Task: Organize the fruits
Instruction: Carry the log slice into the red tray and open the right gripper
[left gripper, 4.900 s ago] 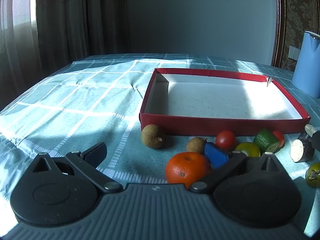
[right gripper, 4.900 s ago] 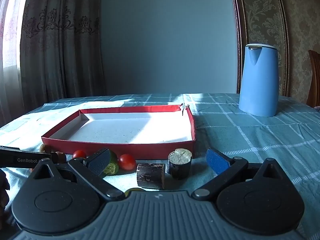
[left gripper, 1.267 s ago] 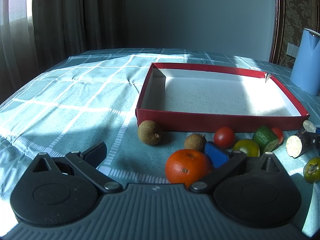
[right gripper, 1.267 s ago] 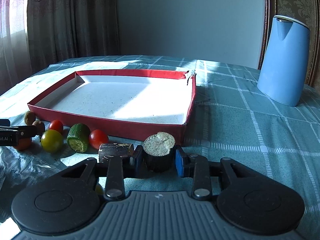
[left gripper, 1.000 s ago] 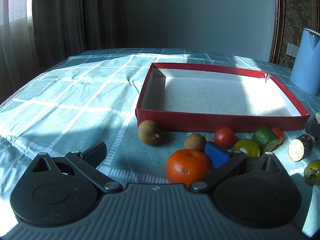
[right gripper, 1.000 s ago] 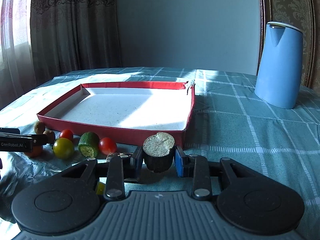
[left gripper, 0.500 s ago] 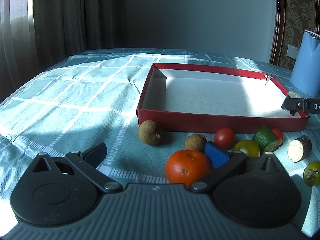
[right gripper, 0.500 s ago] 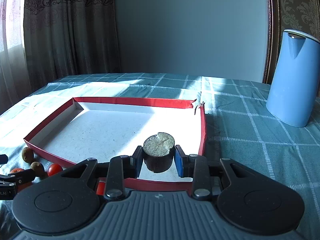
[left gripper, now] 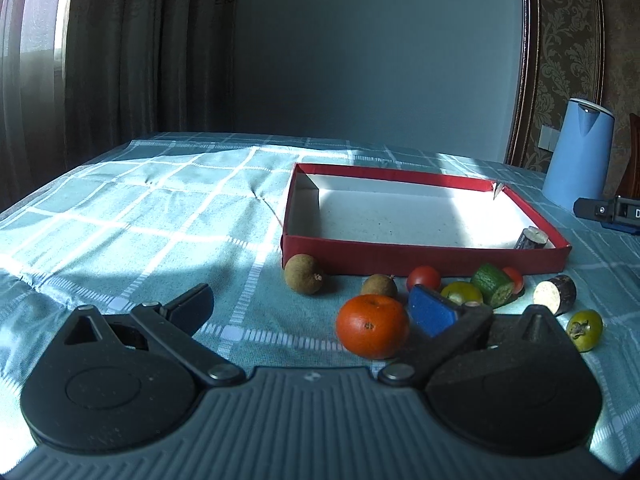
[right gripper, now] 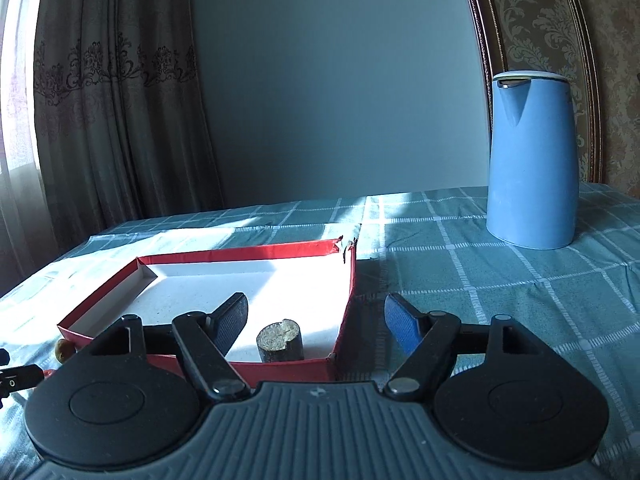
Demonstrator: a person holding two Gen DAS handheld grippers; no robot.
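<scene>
A red tray (left gripper: 424, 254) (right gripper: 248, 254) with a white floor lies on the checked cloth. A dark cut stub (right gripper: 279, 340) (left gripper: 530, 238) stands in its near right corner. My right gripper (right gripper: 318, 322) is open and empty just above it. My left gripper (left gripper: 316, 304) is open and low over the cloth, with an orange (left gripper: 372, 331) between its fingers. In front of the tray lie two brown longans (left gripper: 304, 279), red tomatoes (left gripper: 423, 278), a yellow tomato (left gripper: 461, 293), a cucumber piece (left gripper: 493, 290), a second stub (left gripper: 555, 299) and a green fruit (left gripper: 585, 329).
A blue kettle (right gripper: 532, 160) (left gripper: 580, 152) stands on the cloth to the right of the tray. Curtains hang at the left. The right gripper shows at the right edge of the left wrist view (left gripper: 608, 212).
My right gripper carried the stub over the tray's front wall, opened and let it go in the tray's near right corner. The left gripper has stayed in place.
</scene>
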